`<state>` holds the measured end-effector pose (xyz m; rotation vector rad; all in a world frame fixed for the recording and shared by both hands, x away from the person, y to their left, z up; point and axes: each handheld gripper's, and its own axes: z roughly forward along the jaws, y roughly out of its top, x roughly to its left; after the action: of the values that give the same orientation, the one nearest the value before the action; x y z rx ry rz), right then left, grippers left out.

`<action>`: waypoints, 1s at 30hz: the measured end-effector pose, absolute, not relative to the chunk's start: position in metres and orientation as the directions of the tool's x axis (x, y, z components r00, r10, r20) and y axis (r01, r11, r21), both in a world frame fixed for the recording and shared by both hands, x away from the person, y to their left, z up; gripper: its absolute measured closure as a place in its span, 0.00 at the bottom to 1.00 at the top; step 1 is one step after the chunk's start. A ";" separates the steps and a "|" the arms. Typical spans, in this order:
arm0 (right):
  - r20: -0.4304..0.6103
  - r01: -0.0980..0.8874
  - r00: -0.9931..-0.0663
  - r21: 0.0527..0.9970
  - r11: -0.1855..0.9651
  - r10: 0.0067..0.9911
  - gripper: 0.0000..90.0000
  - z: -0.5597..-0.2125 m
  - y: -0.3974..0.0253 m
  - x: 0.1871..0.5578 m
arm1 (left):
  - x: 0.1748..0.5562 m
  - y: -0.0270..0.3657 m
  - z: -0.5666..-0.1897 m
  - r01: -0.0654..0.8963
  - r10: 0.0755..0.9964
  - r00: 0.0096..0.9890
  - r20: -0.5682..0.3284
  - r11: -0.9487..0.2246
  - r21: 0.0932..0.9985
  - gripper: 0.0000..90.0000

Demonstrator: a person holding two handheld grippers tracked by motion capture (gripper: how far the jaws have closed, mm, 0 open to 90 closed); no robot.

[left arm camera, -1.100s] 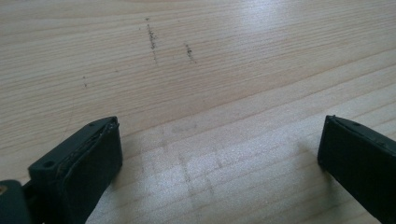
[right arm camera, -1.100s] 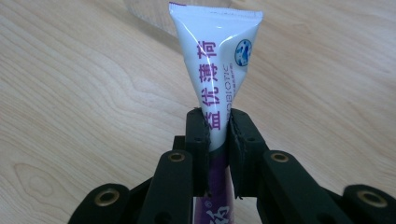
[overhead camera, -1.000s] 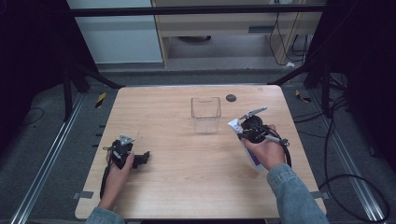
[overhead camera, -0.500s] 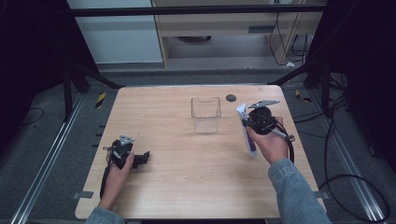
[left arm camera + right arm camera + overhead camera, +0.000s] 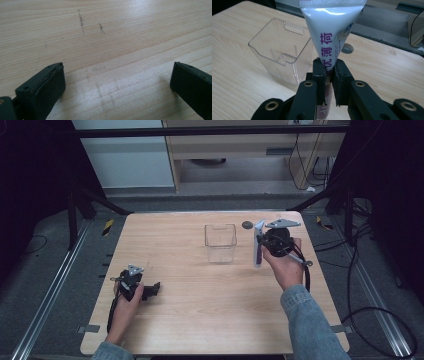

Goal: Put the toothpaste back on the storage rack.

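Your right claw (image 5: 262,242) is clamped on a white toothpaste tube (image 5: 331,37) with purple lettering, holding it upright above the wooden tabletop (image 5: 200,310) just to the right of the clear plastic container (image 5: 220,242), the tube's flat crimped end uppermost in the right gripper view. Your left claw (image 5: 117,82) rests low over bare wood near the tabletop's front left corner, its jaws spread wide with nothing between them, well apart from the container. A small dark round object (image 5: 247,225) lies on the tabletop just behind and between the container and the tube.
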<state>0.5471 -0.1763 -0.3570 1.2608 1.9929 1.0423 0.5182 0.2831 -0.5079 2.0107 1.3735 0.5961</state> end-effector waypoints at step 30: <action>-0.069 0.316 -0.400 0.926 0.208 0.914 0.90 -0.319 -0.151 0.544 | 0.518 0.283 -0.508 0.652 0.934 0.356 0.019 -0.263 0.711 0.00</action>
<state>0.5436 -0.1512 -0.3193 1.1427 1.8395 1.1841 0.5182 0.2831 -0.5079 2.0107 1.3735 0.5961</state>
